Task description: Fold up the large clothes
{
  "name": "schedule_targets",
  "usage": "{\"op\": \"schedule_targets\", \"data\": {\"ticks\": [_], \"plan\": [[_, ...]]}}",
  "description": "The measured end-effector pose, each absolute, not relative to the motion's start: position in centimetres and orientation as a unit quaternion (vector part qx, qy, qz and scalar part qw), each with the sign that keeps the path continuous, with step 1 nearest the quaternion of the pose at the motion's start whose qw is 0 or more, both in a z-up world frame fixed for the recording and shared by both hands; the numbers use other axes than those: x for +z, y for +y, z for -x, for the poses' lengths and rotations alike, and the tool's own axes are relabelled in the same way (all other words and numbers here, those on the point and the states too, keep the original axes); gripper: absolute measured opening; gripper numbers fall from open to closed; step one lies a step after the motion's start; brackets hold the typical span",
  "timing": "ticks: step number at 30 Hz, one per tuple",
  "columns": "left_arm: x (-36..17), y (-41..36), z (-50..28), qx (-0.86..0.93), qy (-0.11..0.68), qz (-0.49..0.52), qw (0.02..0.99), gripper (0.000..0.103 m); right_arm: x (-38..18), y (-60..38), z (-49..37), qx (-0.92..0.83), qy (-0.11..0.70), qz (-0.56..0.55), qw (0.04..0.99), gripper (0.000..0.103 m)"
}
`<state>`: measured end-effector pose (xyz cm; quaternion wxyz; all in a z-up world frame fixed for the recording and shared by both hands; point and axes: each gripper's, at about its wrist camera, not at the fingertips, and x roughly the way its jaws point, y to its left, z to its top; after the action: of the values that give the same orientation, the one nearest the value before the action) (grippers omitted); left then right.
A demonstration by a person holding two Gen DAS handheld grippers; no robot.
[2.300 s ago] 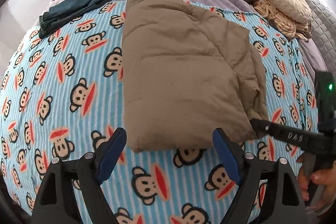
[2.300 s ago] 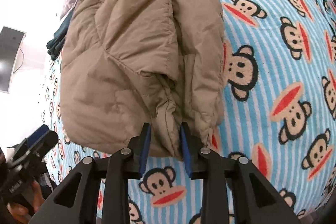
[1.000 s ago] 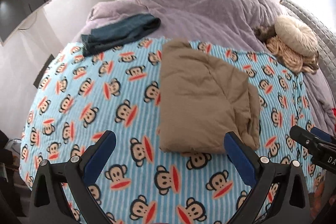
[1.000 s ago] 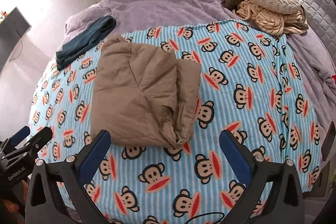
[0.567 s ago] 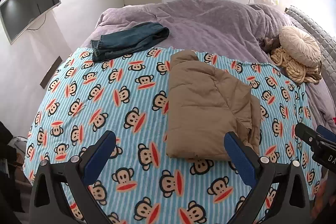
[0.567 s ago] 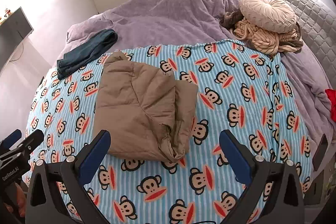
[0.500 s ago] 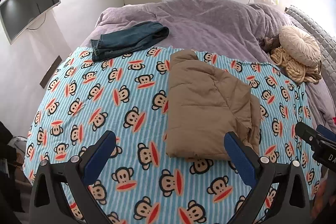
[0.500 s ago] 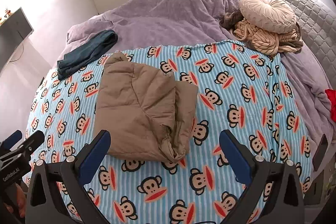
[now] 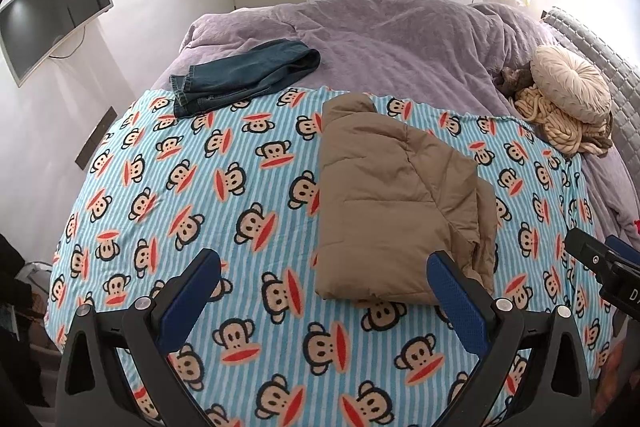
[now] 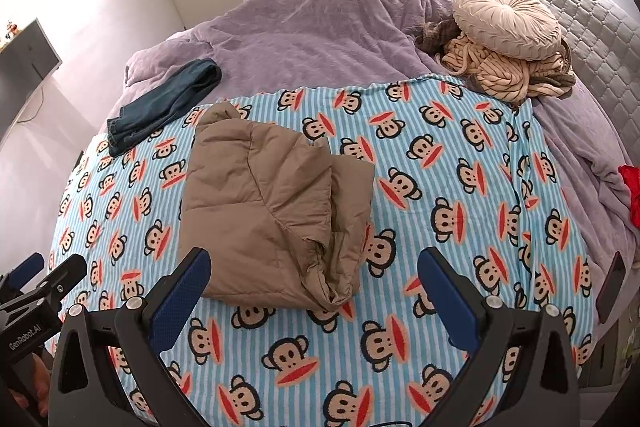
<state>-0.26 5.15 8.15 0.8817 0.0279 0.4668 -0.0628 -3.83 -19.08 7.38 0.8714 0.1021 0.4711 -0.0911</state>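
Now the monkey-print blanket (image 9: 200, 187) is covering the bed's near half, the folded tan jacket (image 9: 392, 203) is lying on its middle, and the left gripper (image 9: 322, 291) and right gripper (image 10: 314, 291) are hovering above, both spread wide, grasping nothing.

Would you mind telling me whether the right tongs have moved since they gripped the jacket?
Yes: the right tongs released the tan jacket, opened and backed away.

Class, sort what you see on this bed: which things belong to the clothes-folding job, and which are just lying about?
Belongs to the job:
folded tan padded jacket
folded jeans
left hand-held gripper
right hand-held gripper

Just lying about:
round cream cushion
chunky knit throw
monkey-print blanket
red cloth
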Motion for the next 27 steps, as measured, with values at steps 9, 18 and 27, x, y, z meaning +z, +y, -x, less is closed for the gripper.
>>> {"op": "schedule_targets", "data": {"ticks": [9,18,27], "plan": [[7.97,5.17,0.25,-0.064,0.468,-0.027,0.881,0.103,7.38,-18.97,4.0,-0.092,0.471,-0.104,0.871,0.103],[7.66,5.34,0.06,-0.065,0.469,-0.029,0.88,0.103,7.39,-18.8,4.25,-0.094,0.471,-0.108,0.87,0.103],[7.44,5.34,-0.15,-0.065,0.471,-0.031,0.879,0.103,7.23,-18.44,4.55,-0.097,0.472,-0.11,0.869,0.103]]}}
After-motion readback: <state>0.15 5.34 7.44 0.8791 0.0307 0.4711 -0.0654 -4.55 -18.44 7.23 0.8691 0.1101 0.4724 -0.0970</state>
